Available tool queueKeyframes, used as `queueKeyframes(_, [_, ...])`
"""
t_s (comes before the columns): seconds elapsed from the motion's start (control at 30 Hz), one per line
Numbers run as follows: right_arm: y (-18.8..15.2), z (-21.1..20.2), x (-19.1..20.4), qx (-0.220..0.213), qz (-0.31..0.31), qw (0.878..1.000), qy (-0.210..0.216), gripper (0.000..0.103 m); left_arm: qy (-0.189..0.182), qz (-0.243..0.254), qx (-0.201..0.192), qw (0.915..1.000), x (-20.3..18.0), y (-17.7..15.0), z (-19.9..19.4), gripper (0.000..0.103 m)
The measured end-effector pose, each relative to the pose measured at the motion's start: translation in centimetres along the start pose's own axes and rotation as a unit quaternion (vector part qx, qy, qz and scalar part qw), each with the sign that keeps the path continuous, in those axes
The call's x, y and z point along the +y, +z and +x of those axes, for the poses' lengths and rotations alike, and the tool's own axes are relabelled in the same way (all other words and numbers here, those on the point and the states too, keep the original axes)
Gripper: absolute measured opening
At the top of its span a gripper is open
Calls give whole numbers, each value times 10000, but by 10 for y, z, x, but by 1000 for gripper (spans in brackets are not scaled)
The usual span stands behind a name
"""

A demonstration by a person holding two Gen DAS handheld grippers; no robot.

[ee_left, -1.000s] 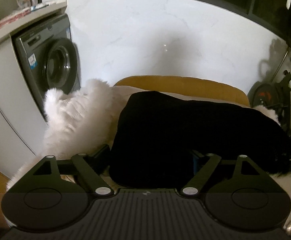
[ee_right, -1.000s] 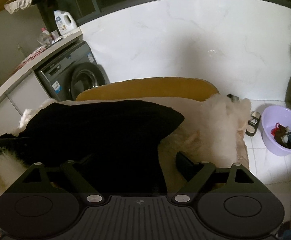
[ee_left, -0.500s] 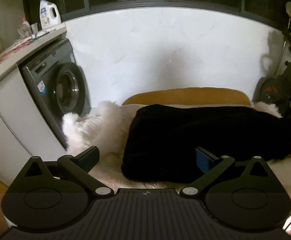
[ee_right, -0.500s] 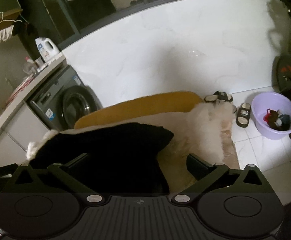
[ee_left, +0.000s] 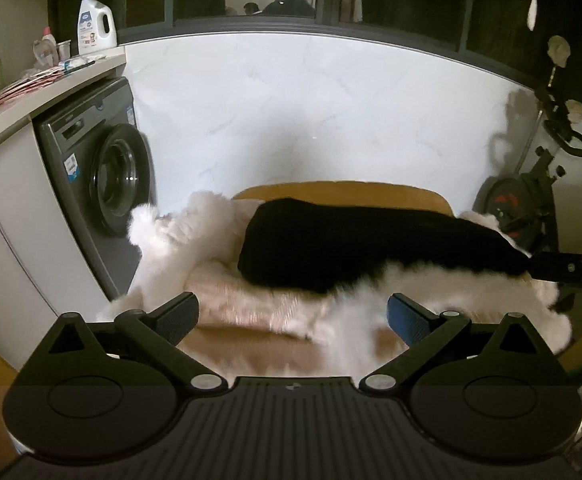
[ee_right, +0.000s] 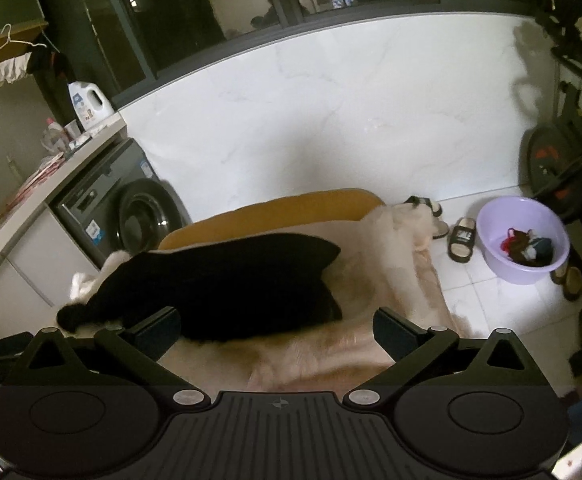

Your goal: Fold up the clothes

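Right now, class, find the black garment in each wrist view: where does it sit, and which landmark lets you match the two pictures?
Left wrist view: the black garment lies centre, stretching right, on the white fluffy blanket.
Right wrist view: the black garment lies centre-left.
Shared landmark: the washing machine, left of the garment in both.

Mustard-yellow desk ahead of tool, rounded far edge bare. Fluffy white blanket covers most of it, spilling over near edge. Black garment lies on blanket, beyond tool tips.
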State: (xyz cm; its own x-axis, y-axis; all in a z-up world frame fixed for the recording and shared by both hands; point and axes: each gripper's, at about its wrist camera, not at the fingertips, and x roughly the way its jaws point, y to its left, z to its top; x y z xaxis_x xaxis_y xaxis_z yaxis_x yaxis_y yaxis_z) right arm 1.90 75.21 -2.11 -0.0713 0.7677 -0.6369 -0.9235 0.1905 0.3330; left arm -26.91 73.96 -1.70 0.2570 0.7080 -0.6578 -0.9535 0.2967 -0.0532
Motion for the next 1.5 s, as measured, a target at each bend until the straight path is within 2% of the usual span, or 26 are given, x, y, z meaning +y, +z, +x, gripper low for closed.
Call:
queueKeyframes(0.13, [-28,-23,16,6,-51,9999,-99,102,-39,71,30,10000,3,-16,-18,102])
queueKeyframes(0.37, [-76,-62,40,38,-79,9994,-338,102,-113,-80,317,9994,17,-46,-55,102])
queueKeyframes(0.53, [-112,-96,53,25,-51,9991,-431,102,-48,75,407,9991,19,-71,-83,102])
queueKeyframes(0.73, [-159,-141,63,62,31,9987,-513,102,-154,177,545,9982,14,-109,-115,102])
queueKeyframes(0.9, [-200,-175,68,164,-72,9969,-770,102,-278,172,784,9964,4,-138,-135,102])
queueKeyframes(1.07, [-227,-202,70,322,-149,9958,-845,102,-325,220,860,9955,-10,-158,-157,102])
queueKeyframes(1.2, [-241,-221,65,284,-135,9962,-811,102,-74,358,746,9965,-24,-168,-178,102])
queueKeyframes(1.33, [-248,-238,58,247,-240,9966,-746,102,203,146,654,9975,-34,-178,-200,102])
queueKeyframes(1.5, [-264,-259,44,462,-514,9956,-633,102,398,16,749,9964,-63,-197,-221,102])
